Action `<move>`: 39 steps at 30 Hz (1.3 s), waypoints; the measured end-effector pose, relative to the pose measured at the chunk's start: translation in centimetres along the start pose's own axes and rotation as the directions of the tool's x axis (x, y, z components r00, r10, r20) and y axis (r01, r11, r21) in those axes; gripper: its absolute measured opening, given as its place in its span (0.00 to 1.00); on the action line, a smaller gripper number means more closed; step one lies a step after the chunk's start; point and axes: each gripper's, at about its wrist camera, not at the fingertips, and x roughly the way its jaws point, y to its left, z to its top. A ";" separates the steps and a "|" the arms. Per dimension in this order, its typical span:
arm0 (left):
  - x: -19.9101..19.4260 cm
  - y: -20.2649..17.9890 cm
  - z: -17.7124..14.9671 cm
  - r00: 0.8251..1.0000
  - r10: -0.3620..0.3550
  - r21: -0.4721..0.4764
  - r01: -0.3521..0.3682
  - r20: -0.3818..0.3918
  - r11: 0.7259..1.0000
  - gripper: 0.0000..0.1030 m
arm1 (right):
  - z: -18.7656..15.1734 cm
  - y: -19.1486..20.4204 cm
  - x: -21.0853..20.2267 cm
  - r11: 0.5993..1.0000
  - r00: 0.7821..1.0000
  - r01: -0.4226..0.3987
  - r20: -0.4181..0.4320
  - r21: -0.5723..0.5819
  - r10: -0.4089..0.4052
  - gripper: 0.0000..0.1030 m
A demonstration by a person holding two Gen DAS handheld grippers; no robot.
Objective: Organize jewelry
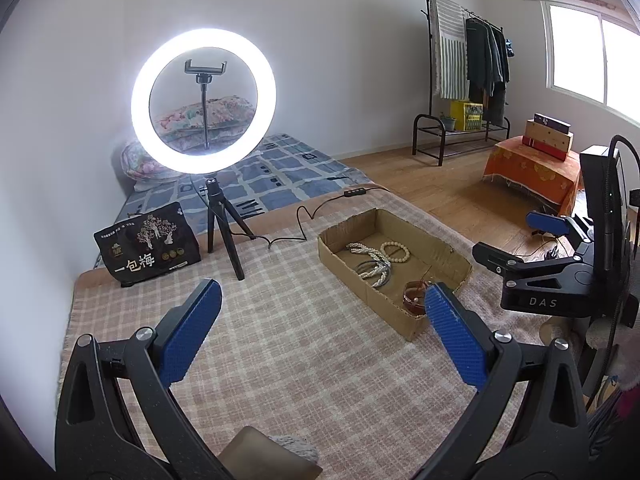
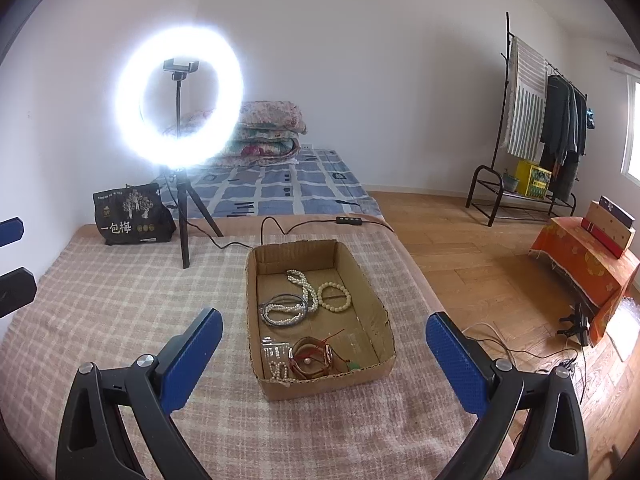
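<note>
Jewelry, assorted, lying loose in a shallow cardboard box (image 2: 320,384) on a desk covered with a pink checked cloth (image 2: 120,300).

Contents, far end: white pearl strand (image 2: 304,286) looped over dark grey bangles (image 2: 280,312); cream bead bracelet (image 2: 335,297) just beside them. Near end: brown bangles with red cord (image 2: 310,360); small clear packet of pale beads (image 2: 276,356) touching the left wall; small green piece in the near right corner, too small to identify.

Left tongs (image 1: 320,328): blue-padded fingers spread wide apart, empty, over bare cloth. Box lies ahead and to their right; its near corner with the brown bangles (image 1: 414,298) sits just beside the right pad (image 1: 454,336).

Right tongs (image 2: 324,356): fingers wide apart, empty. Box lies straight ahead between the two pads, its near wall close in front; whether the pads are above the cloth or touching it cannot be told.

Other items: lit ring light (image 2: 180,100) on a tripod behind the box, its cable (image 2: 280,226) trailing past the far wall; black printed bag (image 2: 132,216) at the far left of the desk.
</note>
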 end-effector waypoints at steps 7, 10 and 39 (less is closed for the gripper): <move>0.1 0.1 -0.1 1.000 0.001 -0.001 -0.001 0.001 1.000 1.00 | 0.0 0.1 0.1 1.000 1.000 0.000 0.000 0.001 0.000 1.00; 0.1 0.1 -0.2 1.000 0.001 -0.002 -0.001 0.003 1.000 1.00 | -0.1 0.2 0.3 1.000 1.000 0.001 -0.004 -0.001 -0.001 1.00; -0.1 0.2 -0.2 1.000 0.000 -0.004 0.000 0.005 1.000 1.00 | -0.2 0.5 0.7 1.000 1.000 -0.009 -0.017 -0.007 0.009 1.00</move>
